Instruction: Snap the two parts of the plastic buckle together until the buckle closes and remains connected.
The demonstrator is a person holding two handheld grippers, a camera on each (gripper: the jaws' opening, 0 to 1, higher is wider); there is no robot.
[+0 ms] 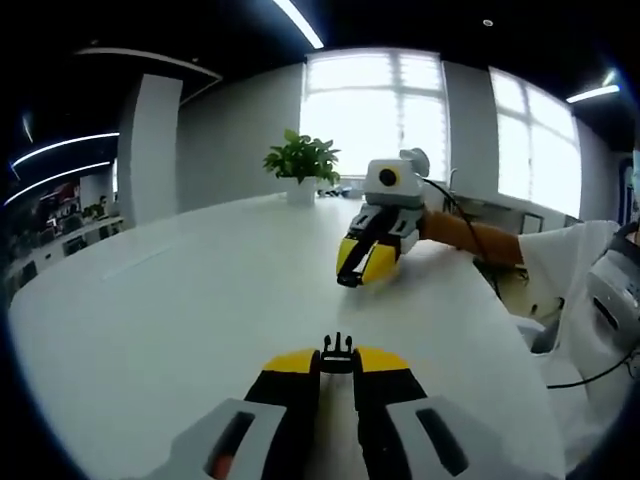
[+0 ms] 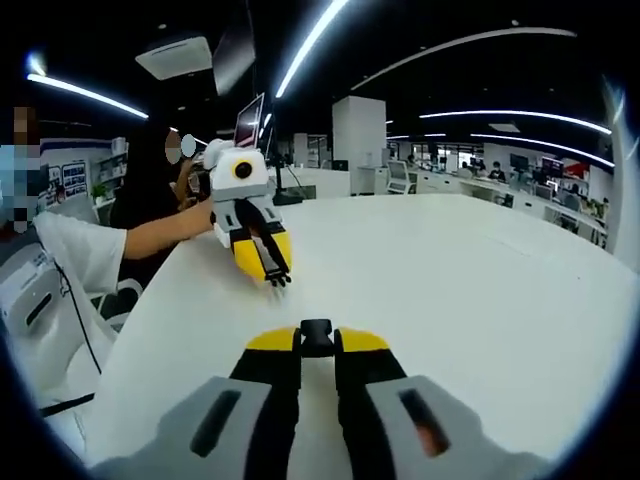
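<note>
Left hand-held gripper (image 1: 337, 358) has its jaws pinched on the pronged buckle half (image 1: 337, 350), prongs pointing forward past the yellow tips. Right hand-held gripper (image 2: 316, 340) is clamped on the socket half (image 2: 316, 335), a small dark block at its tips. Both sit low over the white worktop (image 1: 180, 300), well apart and facing each other; each shows in the other's view, and the prongs show at the left one's tips in the right gripper view. Halves lie roughly nose to nose along one line, neither nearer the middle. Judgement: closing that gap straight along the shared axis is what matters, prongs square to the socket mouth; any roll between them would jam entry. Plant (image 1: 302, 160) stands at the far edge.
</note>
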